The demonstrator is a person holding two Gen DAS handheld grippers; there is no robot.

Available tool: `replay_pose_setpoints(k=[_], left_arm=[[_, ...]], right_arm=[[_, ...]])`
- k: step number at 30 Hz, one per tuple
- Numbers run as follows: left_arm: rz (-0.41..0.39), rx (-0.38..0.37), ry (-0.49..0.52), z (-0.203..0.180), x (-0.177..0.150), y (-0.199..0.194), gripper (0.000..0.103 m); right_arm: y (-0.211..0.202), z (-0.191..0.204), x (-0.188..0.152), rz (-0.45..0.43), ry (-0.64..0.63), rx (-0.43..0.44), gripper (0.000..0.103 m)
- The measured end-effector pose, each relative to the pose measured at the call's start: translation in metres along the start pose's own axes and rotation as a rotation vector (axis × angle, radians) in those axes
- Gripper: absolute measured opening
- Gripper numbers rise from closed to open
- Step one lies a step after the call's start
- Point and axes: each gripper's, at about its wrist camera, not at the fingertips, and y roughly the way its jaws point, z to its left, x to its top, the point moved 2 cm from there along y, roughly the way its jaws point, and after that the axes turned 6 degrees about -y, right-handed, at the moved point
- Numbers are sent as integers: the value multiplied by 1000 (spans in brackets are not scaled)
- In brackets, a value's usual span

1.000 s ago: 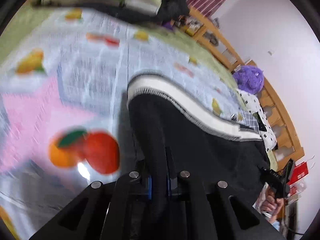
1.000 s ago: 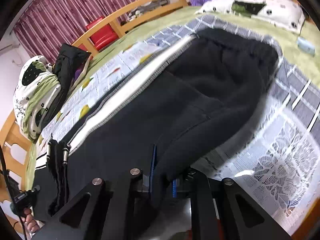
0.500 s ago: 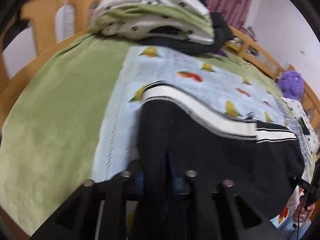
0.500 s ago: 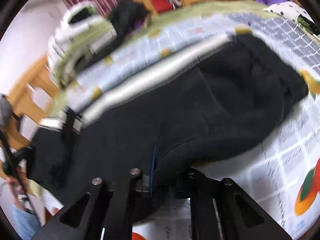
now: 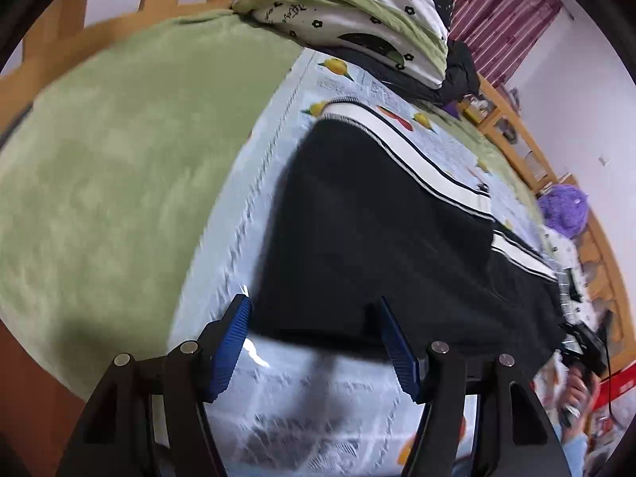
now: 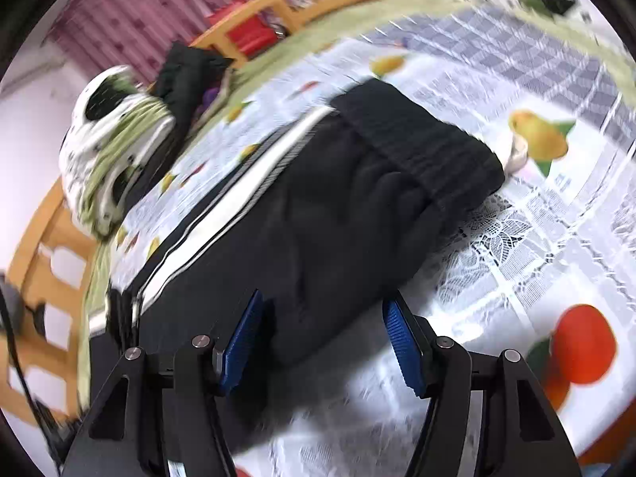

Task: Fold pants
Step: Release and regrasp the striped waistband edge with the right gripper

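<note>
Black pants (image 5: 381, 234) with a white side stripe lie flat on a fruit-print sheet (image 5: 310, 409) on the bed. My left gripper (image 5: 314, 342) is open and empty, its blue pads at the pants' near edge by the leg end. My right gripper (image 6: 322, 338) is open and empty just before the near edge of the pants (image 6: 330, 214), whose waistband (image 6: 421, 143) points to the upper right. The right gripper also shows in the left wrist view (image 5: 588, 346).
A green blanket (image 5: 119, 167) covers the bed to the left. A folded black-and-white quilt (image 5: 357, 12) is piled by the wooden bed rail (image 6: 318, 4). A purple plush (image 5: 564, 210) sits far right.
Both grippers were shut on the pants' near edge and carried it across the bed. Now both are open and the pants lie released on the sheet.
</note>
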Motion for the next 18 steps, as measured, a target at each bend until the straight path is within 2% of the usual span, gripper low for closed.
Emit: replay_pose_setpoints(k=[2,3,4,5,6,7,9,10,12,13,15,17,18], left_arm=[[-13,-33,-24,3,-6,4,70],[-18,-33,-30,3,-6,5,70],[-29,-29,-36,1,-7,9,70],[-36,-22,-36,0,-6,10,70],[-44,-10,-33,-3,-6,11,70],[-41,4,-26,-6,-4,13,70],[-31,4,-18,-13,-1,15,70],[-27,-2,-22,-15,-1,16,70],[-34,7,-29,-15,-2,18,71],[-47,12,-31,-15,-3,18,72],[-63,14,-41,-15,-8,16,72],[-70,-7,-52,-13,-13,13,75],[-73,-22,-56,-12,-15,12,78]], right_arm=[[13,-5,13,-6,26,-20,58],[19,-5,18,-9,18,-36,51],[23,-3,20,-13,-5,-75,32],[23,-2,22,-25,-39,-94,21],[20,-1,26,-53,-77,-100,18],[11,-5,29,-98,-77,-64,15],[-5,-24,31,-175,36,60,15],[-2,-30,31,-155,65,53,15],[16,-33,29,-51,24,-23,21],[20,-34,25,-32,2,-30,24],[11,-30,21,-48,-42,-57,29],[-5,-24,15,-75,-107,-133,44],[-15,-20,10,-95,-146,-169,45]])
